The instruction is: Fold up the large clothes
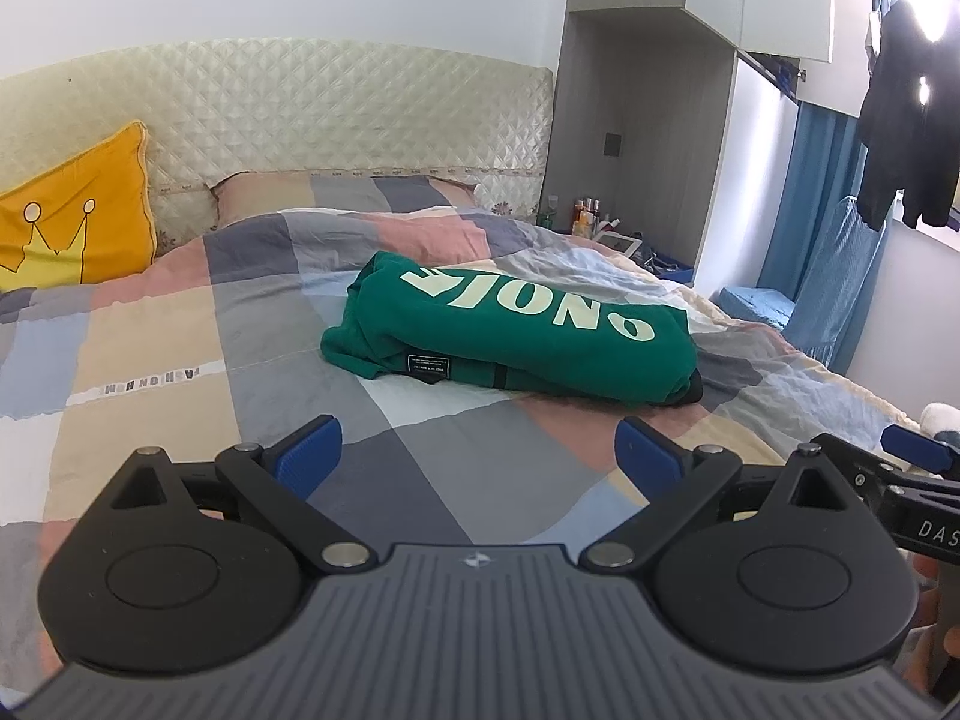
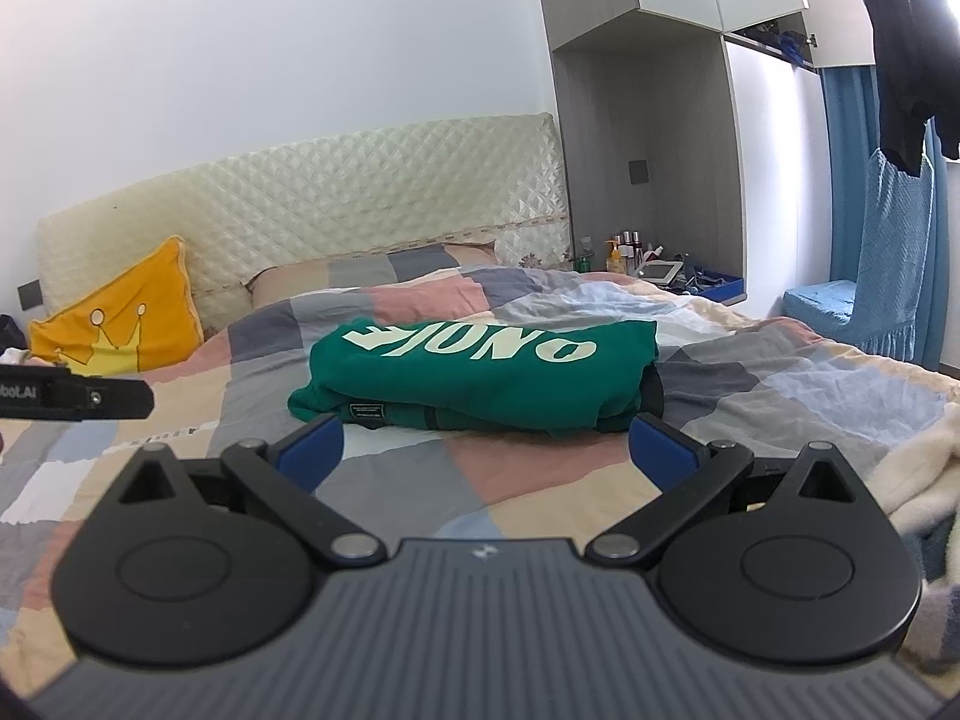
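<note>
Straight ahead of both tools, a green sweatshirt [image 1: 510,330] lay folded into a thick, compact bundle on a patchwork bedspread [image 1: 150,360], roughly midway across the bed and well short of the headboard [image 1: 336,114]. At the far left, toward the head-end corner, a yellow cushion [image 1: 78,216] with a crown drawing leaned against that headboard, well apart from the bundle. The left gripper [image 1: 477,456] hovered over the spread nearer the foot of the bed, its blue-padded jaws spread wide and holding nothing; from it the bundle sat ahead and slightly to the right, clear of the pads. The bundle's long axis ran crosswise to both tools, from a looser, rumpled end on the left to a neater, rounded fold on the right, with pale lettering upside down on top. The right gripper [image 2: 486,450] was likewise wide open and empty, and seemed the nearer of the two: in its view the front edge of the sweatshirt lay just beyond the pads, almost centred between them. Judging by its tidy shape, the folding looked essentially done, so any further move would probably be a reach straight forward. At the right edge of the bed, a fluffy white blanket [image 2: 924,468] lay beside the right tool.
</note>
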A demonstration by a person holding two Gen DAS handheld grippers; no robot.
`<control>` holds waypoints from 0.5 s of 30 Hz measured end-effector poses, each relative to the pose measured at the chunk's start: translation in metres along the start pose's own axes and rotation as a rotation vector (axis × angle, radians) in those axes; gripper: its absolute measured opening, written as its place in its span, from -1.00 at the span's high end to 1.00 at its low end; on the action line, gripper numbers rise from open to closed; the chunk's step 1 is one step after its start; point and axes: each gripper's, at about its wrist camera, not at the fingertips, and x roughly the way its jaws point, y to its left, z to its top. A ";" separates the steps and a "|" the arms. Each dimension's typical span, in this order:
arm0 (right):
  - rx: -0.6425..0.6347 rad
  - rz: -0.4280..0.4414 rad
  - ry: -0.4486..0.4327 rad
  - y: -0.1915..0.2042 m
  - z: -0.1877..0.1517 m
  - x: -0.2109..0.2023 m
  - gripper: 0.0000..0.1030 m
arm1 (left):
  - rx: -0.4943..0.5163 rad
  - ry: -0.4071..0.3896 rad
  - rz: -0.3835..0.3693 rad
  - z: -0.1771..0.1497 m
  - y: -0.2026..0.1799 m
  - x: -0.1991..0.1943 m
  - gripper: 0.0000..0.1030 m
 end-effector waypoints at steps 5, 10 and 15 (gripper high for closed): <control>-0.002 -0.005 0.003 0.001 0.000 0.000 -1.00 | -0.010 0.003 -0.002 -0.001 0.001 0.000 -0.93; -0.005 -0.005 0.003 0.003 0.000 0.000 -1.00 | -0.012 0.001 -0.007 -0.001 0.002 0.001 -0.93; -0.003 -0.005 0.001 0.002 0.000 0.000 -1.00 | -0.017 -0.003 -0.005 -0.002 0.003 0.001 -0.93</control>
